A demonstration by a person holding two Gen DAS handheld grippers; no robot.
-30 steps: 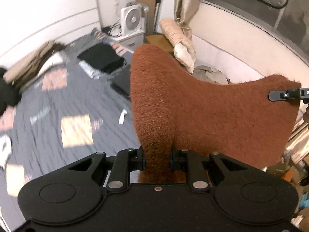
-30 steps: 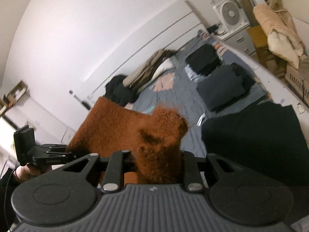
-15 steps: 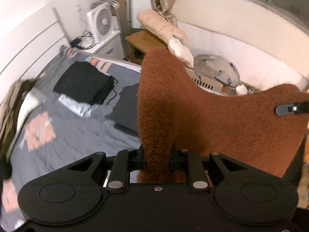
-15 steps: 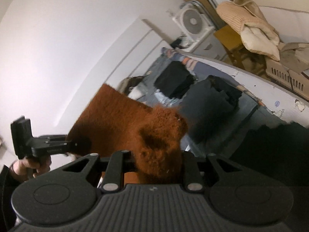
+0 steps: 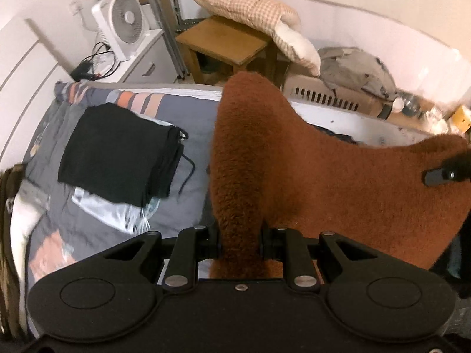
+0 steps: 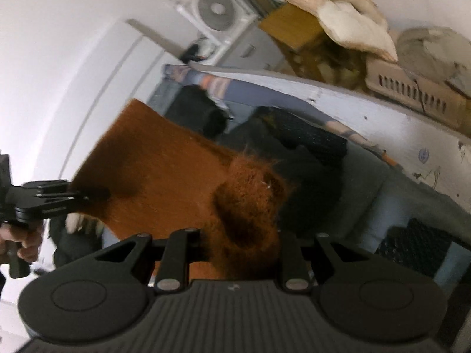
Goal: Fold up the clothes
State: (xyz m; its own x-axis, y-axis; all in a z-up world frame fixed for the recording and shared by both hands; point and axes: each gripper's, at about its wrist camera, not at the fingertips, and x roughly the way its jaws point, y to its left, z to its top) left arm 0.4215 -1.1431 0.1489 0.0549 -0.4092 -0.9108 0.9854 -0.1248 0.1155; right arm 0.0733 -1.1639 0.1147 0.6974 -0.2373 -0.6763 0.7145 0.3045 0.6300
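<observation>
A fuzzy rust-brown garment (image 5: 323, 176) hangs stretched in the air between both grippers, above the bed. My left gripper (image 5: 240, 242) is shut on one bunched corner of it. The right gripper (image 5: 441, 173) shows at the far right of the left wrist view, pinching the opposite corner. In the right wrist view the brown garment (image 6: 164, 173) spreads leftward from my right gripper (image 6: 241, 250), which is shut on a thick fold. The left gripper (image 6: 76, 195) clamps the far edge there, held by a person's hand (image 6: 20, 241).
Folded black clothes (image 5: 117, 153) lie on the grey patterned bed (image 5: 188, 117), with a dark folded pile (image 6: 306, 158) nearer the bed edge. Beyond stand a white fan (image 5: 120, 20), a wooden stool (image 5: 223, 44) with a checked cushion (image 5: 250, 8), and a beige basket (image 5: 332, 97).
Both grippers swung right and tilted downward with the brown garment still stretched between them; the view now takes in the bed's far edge, stool and basket.
</observation>
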